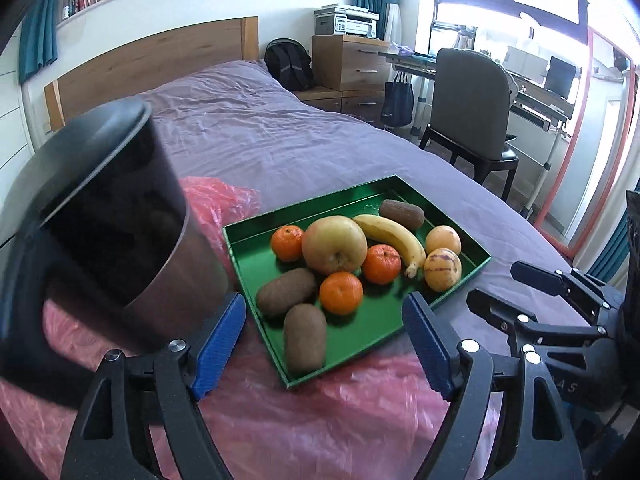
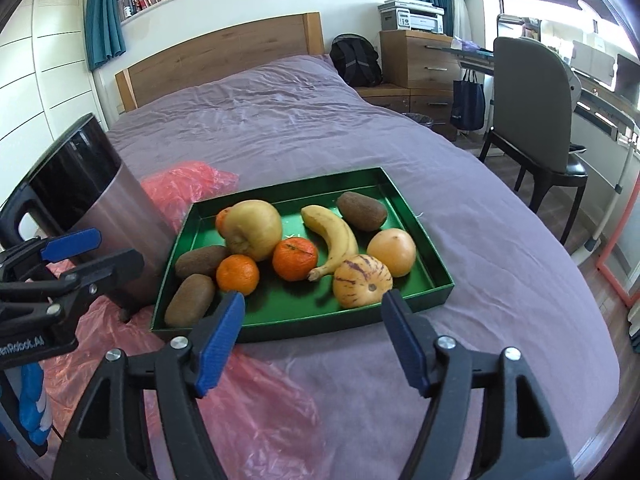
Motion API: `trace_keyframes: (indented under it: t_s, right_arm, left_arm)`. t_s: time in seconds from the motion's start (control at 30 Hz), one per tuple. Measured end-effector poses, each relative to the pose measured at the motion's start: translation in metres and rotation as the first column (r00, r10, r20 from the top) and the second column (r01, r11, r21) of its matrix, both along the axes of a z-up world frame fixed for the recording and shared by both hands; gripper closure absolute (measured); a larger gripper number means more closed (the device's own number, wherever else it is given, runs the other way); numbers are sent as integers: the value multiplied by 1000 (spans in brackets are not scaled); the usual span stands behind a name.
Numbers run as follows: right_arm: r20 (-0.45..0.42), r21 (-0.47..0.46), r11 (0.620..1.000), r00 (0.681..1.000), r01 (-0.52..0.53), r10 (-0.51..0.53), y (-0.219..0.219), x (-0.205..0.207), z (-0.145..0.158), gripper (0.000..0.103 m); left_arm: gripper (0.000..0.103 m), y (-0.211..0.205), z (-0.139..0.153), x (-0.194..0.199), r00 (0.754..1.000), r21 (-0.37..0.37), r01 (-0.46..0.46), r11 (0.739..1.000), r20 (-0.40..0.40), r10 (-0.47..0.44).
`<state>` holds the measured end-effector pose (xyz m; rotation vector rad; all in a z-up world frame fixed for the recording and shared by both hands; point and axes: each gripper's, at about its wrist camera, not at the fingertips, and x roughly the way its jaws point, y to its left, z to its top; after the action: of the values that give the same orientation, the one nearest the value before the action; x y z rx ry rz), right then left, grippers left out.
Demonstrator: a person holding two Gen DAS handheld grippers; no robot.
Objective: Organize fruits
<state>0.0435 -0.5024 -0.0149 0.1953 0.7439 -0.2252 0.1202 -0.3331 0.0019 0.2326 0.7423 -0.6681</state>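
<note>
Both our tongs, left [image 1: 324, 340] and right [image 2: 312, 336], hang wide open and empty just short of the green tray [image 2: 400, 196] on the bed [image 2: 280, 120]. Every fruit we see, banana [image 2: 336, 236] included, lies inside it; little seems left.

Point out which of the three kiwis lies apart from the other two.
The kiwi in the green tray's far corner, beyond the banana; the other two kiwis lie together at the near left.
</note>
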Motion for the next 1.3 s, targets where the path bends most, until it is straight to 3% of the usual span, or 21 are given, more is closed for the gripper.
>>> trace_keyframes:
  t_s: [0.1, 0.33, 0.7, 0.9, 1.03, 1.13, 1.3]
  right_arm:
    - [1, -2, 1000, 1000, -22, 22, 25, -13, 9, 0]
    - [-23, 0, 996, 996, -91, 91, 90, -40, 10, 0]
    - [-52, -36, 982, 982, -183, 181, 177, -61, 10, 0]
    - [-24, -94, 981, 986, -169, 167, 206, -69, 17, 0]
    - [-4, -134, 979, 988, -155, 156, 216, -71, 22, 0]
    - [9, -185, 970, 987, -156, 160, 223, -74, 25, 0]
    - [31, -185, 969, 984, -165, 173, 224, -79, 27, 0]
  left_arm:
    - [22, 35, 7, -23, 1000, -6, -27, 1000, 4, 27]
    - [20, 110, 12, -63, 993, 18, -117, 993, 22, 117]
    - [20, 211, -12, -92, 954, 58, -298, 953, 19, 298]
    - [20, 250, -16, -103, 919, 57, -393, 918, 59, 390]
    - [13, 271, -16, -107, 907, 27, -420, 907, 48, 418]
    - [1, 285, -15, -112, 885, 13, -463, 886, 69, 461]
    - [1, 299, -18, -113, 873, 14, -483, 876, 80, 480]
